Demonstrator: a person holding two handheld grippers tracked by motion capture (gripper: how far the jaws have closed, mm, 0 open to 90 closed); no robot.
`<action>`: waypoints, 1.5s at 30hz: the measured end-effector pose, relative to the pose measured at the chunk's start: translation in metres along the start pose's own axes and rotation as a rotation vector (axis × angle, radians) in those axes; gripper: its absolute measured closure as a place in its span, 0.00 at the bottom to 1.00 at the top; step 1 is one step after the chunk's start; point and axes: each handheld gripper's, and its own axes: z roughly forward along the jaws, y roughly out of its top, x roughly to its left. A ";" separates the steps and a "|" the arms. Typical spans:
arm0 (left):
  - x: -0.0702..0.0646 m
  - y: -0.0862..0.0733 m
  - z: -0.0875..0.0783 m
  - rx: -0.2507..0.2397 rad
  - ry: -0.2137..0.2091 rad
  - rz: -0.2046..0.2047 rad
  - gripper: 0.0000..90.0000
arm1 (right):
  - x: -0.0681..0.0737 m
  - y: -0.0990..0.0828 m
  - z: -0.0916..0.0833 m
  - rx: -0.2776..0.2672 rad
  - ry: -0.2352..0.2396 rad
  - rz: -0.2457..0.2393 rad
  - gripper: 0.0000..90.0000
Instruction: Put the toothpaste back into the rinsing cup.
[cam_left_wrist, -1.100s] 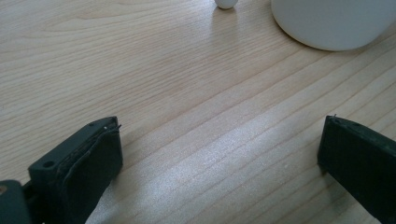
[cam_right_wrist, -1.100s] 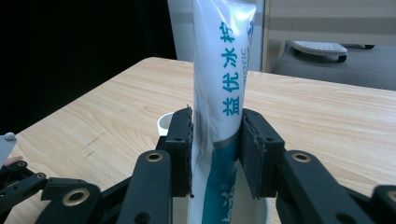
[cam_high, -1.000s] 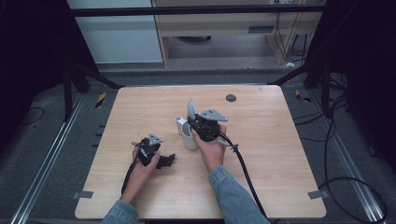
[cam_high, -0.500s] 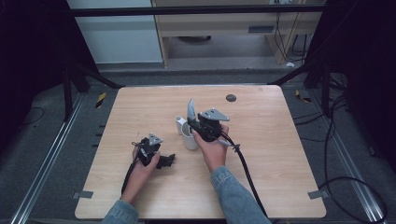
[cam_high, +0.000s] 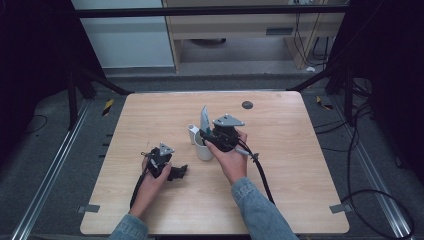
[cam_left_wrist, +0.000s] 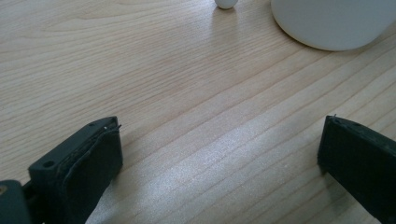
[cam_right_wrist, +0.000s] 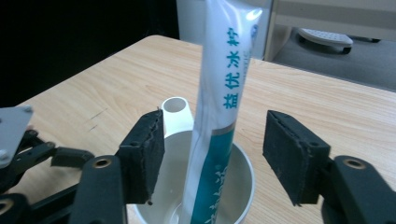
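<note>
A white cup (cam_high: 203, 150) with a handle (cam_right_wrist: 176, 111) stands mid-table. A white and teal toothpaste tube (cam_high: 204, 118) stands upright in it, leaning on the rim. My right gripper (cam_high: 204, 138) hovers over the cup. Its jaws have just been opening, and the tube (cam_right_wrist: 223, 107) stands between them with a gap on each side. The cup's rim (cam_right_wrist: 244, 164) lies below the pads (cam_right_wrist: 148, 154). My left gripper (cam_high: 178, 172) rests on the wood to the cup's left, open with nothing between its jaws (cam_left_wrist: 219, 163). The cup's base (cam_left_wrist: 331, 23) lies ahead of it.
The wooden table (cam_high: 280, 190) has a small dark round spot (cam_high: 247, 104) near its far edge. The right gripper's cable (cam_high: 261, 172) trails back across the table toward the person. Dark floor, rails and cables surround the table.
</note>
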 end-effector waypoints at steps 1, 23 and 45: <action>0.000 0.000 0.000 0.003 -0.001 0.003 0.00 | 0.000 0.001 -0.001 0.004 0.006 -0.004 0.41; 0.000 0.000 0.000 0.000 0.000 0.000 0.00 | -0.011 0.012 -0.027 0.111 0.027 -0.106 0.18; 0.000 0.000 0.000 0.002 0.000 0.001 0.00 | -0.039 0.012 -0.061 0.149 0.004 -0.156 0.10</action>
